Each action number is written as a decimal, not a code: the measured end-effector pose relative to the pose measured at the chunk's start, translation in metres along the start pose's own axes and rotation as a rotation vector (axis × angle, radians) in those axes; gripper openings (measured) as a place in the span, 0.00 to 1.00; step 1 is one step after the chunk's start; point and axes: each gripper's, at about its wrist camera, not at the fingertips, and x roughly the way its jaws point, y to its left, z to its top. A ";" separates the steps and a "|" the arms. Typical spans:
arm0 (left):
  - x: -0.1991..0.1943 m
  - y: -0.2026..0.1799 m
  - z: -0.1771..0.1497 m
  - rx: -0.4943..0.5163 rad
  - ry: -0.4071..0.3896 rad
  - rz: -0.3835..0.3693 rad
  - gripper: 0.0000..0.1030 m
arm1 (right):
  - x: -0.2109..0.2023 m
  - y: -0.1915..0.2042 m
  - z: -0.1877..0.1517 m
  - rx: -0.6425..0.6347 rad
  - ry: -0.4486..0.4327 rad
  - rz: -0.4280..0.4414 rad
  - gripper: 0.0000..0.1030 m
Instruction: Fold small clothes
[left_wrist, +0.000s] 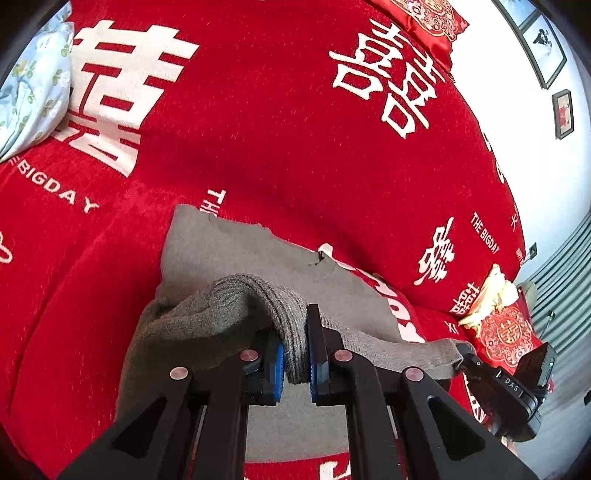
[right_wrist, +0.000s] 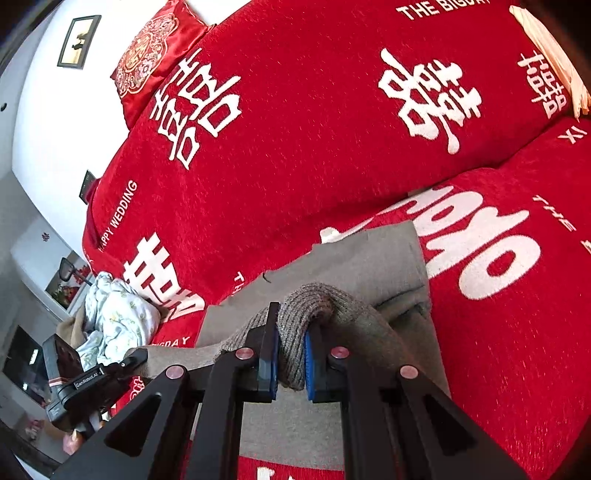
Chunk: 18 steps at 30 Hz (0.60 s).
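A grey knitted garment (left_wrist: 236, 254) lies on a red sofa cover (left_wrist: 280, 147) with white lettering. My left gripper (left_wrist: 295, 354) is shut on its ribbed hem (left_wrist: 255, 295), which bunches up between the blue pads. The hem stretches right to my right gripper (left_wrist: 469, 360), seen at the lower right edge. In the right wrist view my right gripper (right_wrist: 290, 360) is shut on the other end of the same ribbed hem (right_wrist: 321, 299), lifted over the flat part of the garment (right_wrist: 373, 254). The left gripper (right_wrist: 135, 360) shows at the lower left there, holding the hem.
A light blue floral cloth (left_wrist: 33, 88) lies at the sofa's left end, and shows again as a bundle (right_wrist: 118, 317) in the right wrist view. Red embroidered cushions (left_wrist: 506, 336) and a cream cloth (left_wrist: 487, 295) sit at the right. Framed pictures (left_wrist: 546, 48) hang on the white wall.
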 end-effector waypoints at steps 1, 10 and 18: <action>0.000 -0.001 0.002 0.003 -0.003 0.002 0.10 | 0.001 0.001 0.001 -0.002 -0.001 -0.001 0.11; 0.003 -0.006 0.019 0.009 -0.006 0.004 0.10 | 0.005 0.006 0.016 0.001 -0.013 0.011 0.11; 0.017 -0.006 0.026 0.013 0.007 0.027 0.10 | 0.017 0.004 0.024 0.001 0.001 -0.009 0.11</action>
